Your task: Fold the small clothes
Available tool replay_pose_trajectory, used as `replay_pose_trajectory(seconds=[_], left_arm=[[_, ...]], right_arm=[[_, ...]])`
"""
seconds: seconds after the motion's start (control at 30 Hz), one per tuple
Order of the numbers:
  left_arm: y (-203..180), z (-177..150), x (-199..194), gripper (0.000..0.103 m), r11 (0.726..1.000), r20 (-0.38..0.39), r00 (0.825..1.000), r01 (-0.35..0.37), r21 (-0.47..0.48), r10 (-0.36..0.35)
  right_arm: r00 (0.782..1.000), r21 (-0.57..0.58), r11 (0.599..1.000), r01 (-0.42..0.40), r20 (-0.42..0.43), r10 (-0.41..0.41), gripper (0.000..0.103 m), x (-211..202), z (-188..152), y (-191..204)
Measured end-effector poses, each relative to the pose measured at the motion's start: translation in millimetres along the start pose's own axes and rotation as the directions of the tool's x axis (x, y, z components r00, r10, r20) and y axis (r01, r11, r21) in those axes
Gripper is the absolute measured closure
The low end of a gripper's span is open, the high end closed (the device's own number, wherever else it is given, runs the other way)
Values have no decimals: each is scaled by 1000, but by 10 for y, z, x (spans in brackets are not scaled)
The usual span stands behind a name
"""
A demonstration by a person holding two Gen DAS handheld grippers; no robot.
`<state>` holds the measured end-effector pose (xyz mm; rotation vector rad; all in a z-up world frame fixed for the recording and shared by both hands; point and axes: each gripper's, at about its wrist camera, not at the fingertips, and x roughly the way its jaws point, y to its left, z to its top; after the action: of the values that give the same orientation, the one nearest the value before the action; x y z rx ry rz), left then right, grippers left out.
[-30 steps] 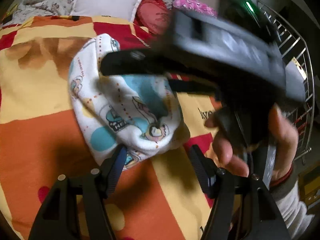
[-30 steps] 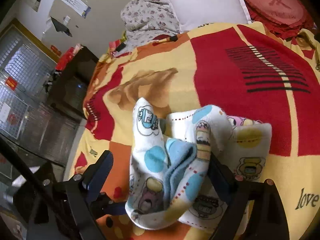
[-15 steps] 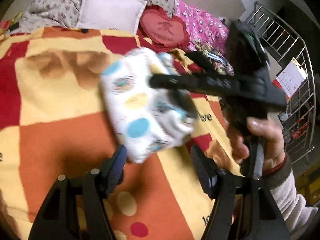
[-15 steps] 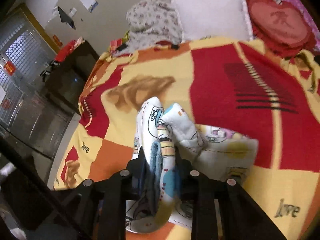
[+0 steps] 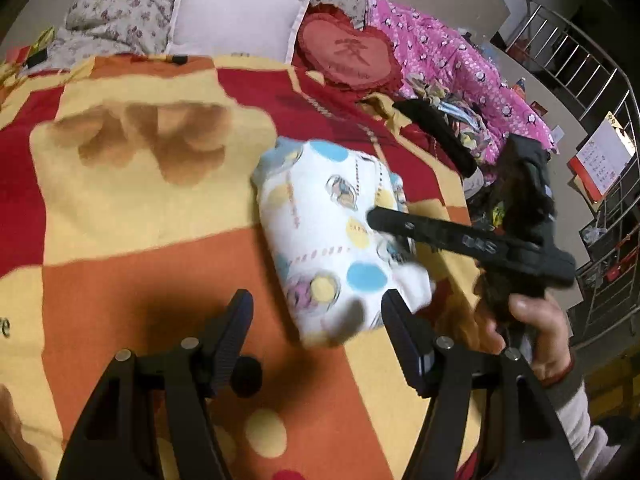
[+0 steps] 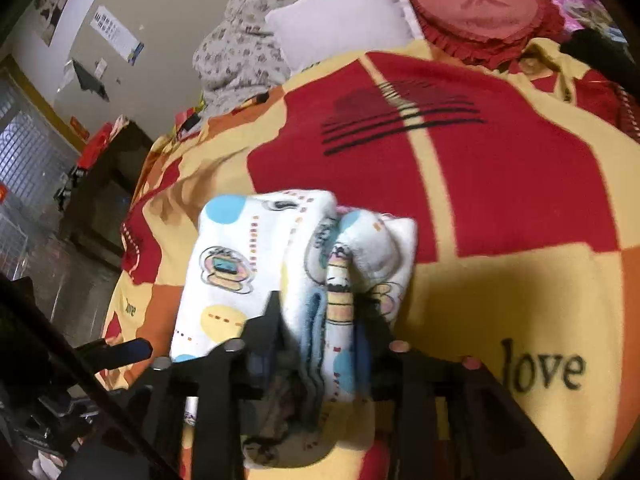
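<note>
Cloth, a white cartoon-print baby garment (image 5: 332, 240) with blue and yellow dots, lies folded on the red, orange and yellow blanket (image 5: 132, 216), toward one o'clock from the left gripper (image 5: 316, 320); that gripper's jaws stand apart with nothing between them; the right gripper (image 6: 320, 320) has the garment's bunched edge between its fingers, the jaws having just been opening after a pinch, pads at the fabric; a heart-shaped red cushion (image 5: 348, 56) sits at twelve o'clock.
</note>
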<state>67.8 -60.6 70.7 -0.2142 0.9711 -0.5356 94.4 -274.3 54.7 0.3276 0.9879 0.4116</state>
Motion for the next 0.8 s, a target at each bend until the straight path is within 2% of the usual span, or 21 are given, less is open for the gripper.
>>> replay_pose_trajectory(seconds=[0.17, 0.27, 0.4, 0.5, 0.6, 0.67, 0.8], left_arm=[[-58, 98, 174, 37, 1000, -27, 999, -22, 9, 22], [-72, 120, 191, 37, 999, -16, 999, -30, 14, 31], [-64, 142, 203, 37, 998, -15, 998, -55, 19, 55], [-17, 185, 207, 37, 997, -1, 997, -79, 7, 79], [15, 235, 281, 37, 996, -5, 996, -90, 1, 90], [0, 249, 386, 37, 994, -23, 994, -107, 12, 107], [-3, 230, 601, 36, 993, -63, 991, -121, 8, 121]], right_arm=[[993, -31, 999, -10, 120, 14, 54, -415, 15, 164], [986, -80, 996, -43, 155, 55, 56, -535, 34, 358], [987, -135, 986, -97, 113, 112, 61, -376, 94, 624], [995, -159, 985, -60, 65, 71, 63, -97, 119, 703], [999, -106, 994, -22, 34, 26, 67, 56, 124, 517], [1000, -74, 997, 10, 22, -8, 74, 84, 112, 360], [1000, -27, 999, -25, 10, 25, 75, 198, 11, 140]])
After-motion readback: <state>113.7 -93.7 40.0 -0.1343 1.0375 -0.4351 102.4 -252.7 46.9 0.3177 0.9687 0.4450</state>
